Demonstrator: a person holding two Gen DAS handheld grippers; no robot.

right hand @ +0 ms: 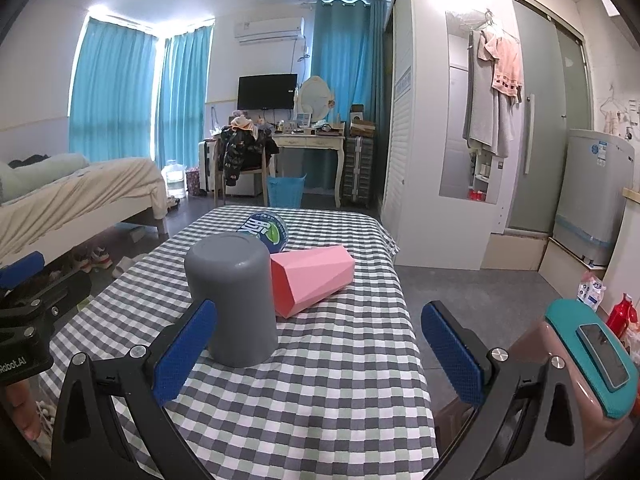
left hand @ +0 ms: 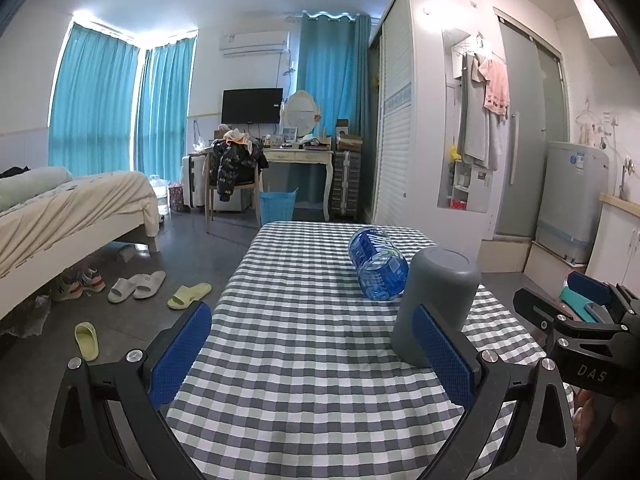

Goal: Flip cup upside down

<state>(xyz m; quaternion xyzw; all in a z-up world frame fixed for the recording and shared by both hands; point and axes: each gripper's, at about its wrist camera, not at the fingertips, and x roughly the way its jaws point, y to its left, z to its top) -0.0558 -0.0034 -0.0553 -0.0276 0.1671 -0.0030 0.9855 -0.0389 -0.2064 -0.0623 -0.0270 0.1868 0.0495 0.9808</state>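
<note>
A grey cup [left hand: 436, 300] stands upside down on the checked tablecloth [left hand: 304, 360], closed base on top. It also shows in the right wrist view [right hand: 234, 300]. My left gripper [left hand: 316, 356] is open and empty, its right finger [left hand: 444, 352] in front of the cup's lower left side. My right gripper [right hand: 320, 354] is open and empty, its left finger [right hand: 186, 354] in front of the cup's lower left. The cup sits outside both gaps.
A pink faceted cup [right hand: 312, 280] lies on its side right of the grey cup. A blue water bottle [left hand: 378, 264] lies behind them. The table's right edge [right hand: 416, 320] drops to the floor. A pink stool with a phone [right hand: 600, 352] stands at the right.
</note>
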